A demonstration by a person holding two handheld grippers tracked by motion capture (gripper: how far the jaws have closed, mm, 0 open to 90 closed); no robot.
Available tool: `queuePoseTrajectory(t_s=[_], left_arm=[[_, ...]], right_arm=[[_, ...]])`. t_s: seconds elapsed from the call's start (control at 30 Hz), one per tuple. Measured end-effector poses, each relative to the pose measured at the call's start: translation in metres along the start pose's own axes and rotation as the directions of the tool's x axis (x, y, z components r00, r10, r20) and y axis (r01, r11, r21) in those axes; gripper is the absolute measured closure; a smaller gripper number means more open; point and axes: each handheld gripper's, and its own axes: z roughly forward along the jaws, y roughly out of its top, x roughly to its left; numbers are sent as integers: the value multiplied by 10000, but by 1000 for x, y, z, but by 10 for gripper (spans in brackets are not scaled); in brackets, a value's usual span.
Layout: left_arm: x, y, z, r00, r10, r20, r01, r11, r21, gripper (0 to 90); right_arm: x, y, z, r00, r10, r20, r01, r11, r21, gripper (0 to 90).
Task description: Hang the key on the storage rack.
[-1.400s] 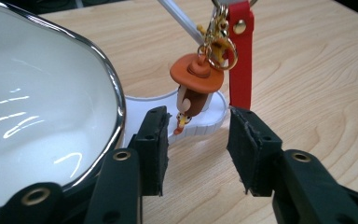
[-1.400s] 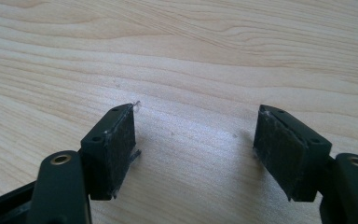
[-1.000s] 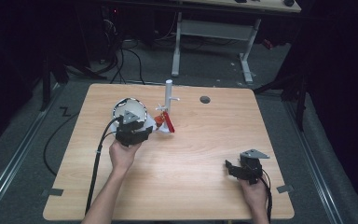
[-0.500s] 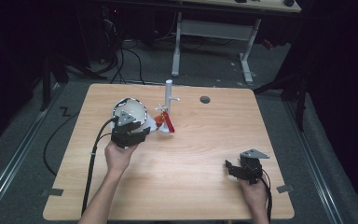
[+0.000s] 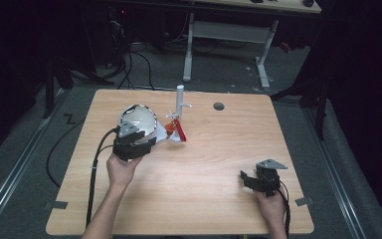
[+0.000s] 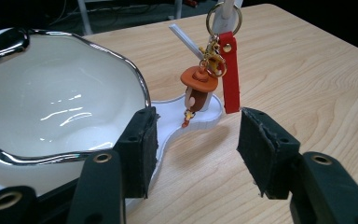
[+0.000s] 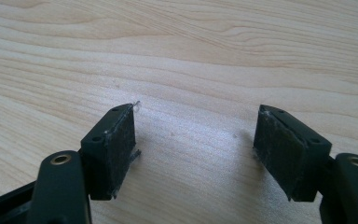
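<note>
Left tongs [image 6: 196,154] just opening, nothing between, near the keychain [image 6: 200,88] hung on white stand [image 5: 180,99]. Right tongs [image 7: 193,149] apart, well apart from stand, over bare worktop [image 5: 219,169].

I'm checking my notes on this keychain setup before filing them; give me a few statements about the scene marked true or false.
1. The keychain hangs from the white stand. True.
2. The left gripper is clamped on the red strap. False: its jaws have just been opening and nothing is between them.
3. The white bowl sits beside the stand. True.
4. The right gripper holds the keychain. False: it is open over bare table.
5. The bowl is full of keys. False: it looks empty.
</note>
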Motion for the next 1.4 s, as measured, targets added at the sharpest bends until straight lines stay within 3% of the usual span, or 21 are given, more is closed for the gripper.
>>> queuePoseTrajectory(t_s=[0.47, 1.4], left_arm=[[3, -3, -15, 10000, -3, -81, 2, 9998, -178, 449], [8, -17, -32, 9983, -520, -252, 515, 9985, -189, 393]], right_arm=[[0, 0, 0, 10000, 2, -1, -2, 10000, 3, 297], [0, 0, 0, 10000, 0, 2, 0, 10000, 2, 298]])
